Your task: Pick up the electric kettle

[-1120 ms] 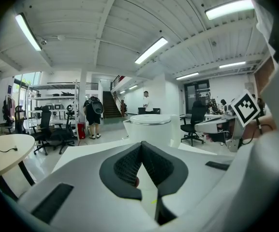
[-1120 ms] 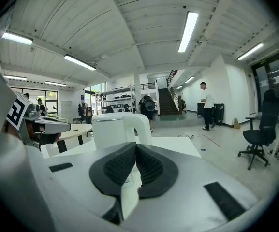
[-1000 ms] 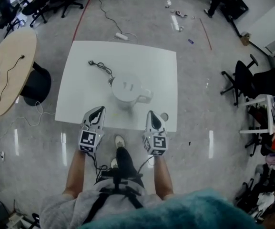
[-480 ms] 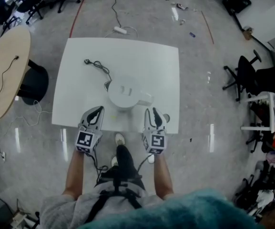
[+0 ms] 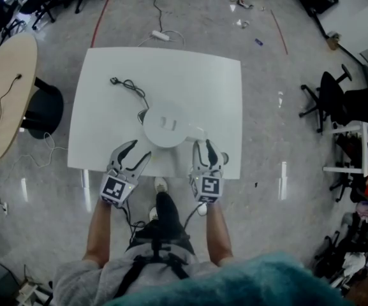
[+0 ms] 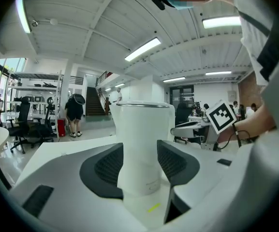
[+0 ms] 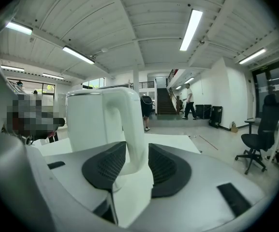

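The lift likely calls for the right gripper (image 5: 207,149) to ease forward until the handle (image 7: 129,129) sits deep between its pads, then close squarely. The left gripper (image 5: 135,153) can steady the body. Both sets of fingers stand apart, having just been opening, and press on nothing. The kettle (image 5: 166,123) stands mid-frame in the head view, low on the desk (image 5: 196,81). Its handle is in the right fingers' gap, and its body is just ahead of the left's.
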Motion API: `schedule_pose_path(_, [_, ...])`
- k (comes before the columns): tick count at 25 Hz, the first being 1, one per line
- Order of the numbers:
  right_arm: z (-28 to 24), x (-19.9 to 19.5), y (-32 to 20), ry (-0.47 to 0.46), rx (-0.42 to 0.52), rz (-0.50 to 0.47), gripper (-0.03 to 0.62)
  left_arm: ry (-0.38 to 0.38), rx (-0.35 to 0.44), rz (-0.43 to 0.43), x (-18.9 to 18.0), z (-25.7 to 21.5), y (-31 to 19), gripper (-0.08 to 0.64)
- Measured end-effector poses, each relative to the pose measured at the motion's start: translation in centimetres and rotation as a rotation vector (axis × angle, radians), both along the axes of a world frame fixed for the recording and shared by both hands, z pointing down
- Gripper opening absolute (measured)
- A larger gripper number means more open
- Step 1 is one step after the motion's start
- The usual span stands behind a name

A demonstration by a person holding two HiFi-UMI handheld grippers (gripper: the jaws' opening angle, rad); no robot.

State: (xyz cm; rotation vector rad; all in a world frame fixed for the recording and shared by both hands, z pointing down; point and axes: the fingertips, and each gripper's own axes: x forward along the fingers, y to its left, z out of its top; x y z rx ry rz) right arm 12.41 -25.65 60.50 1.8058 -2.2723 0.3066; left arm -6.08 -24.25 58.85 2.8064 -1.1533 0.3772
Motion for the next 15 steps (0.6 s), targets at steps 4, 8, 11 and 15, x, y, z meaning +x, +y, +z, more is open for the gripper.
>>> schedule_pose_path(4, [0.1, -0.1, -0.5, 0.009, 0.009, 0.001, 0.16, 0.024, -0.006, 0.037, 0.7, -0.1, 0.0, 0.269])
schedule_pose_path(8, [0.0, -0.4, -1.5, 0.007, 0.034, 0.001, 0.172, 0.06, -0.014, 0.06, 1.0, -0.3, -0.4, 0.31])
schedule_pose_path(11, [0.0, -0.6, -1.9, 0.001, 0.036, -0.002, 0.172, 0.042, -0.022, 0.082, 1.4, 0.0, -0.4, 0.325])
schedule_pose_path(15, [0.2, -0.5, -2.5, 0.002, 0.048, -0.006, 0.172, 0.024, -0.025, 0.095, 1.8, 0.3, -0.4, 0.336])
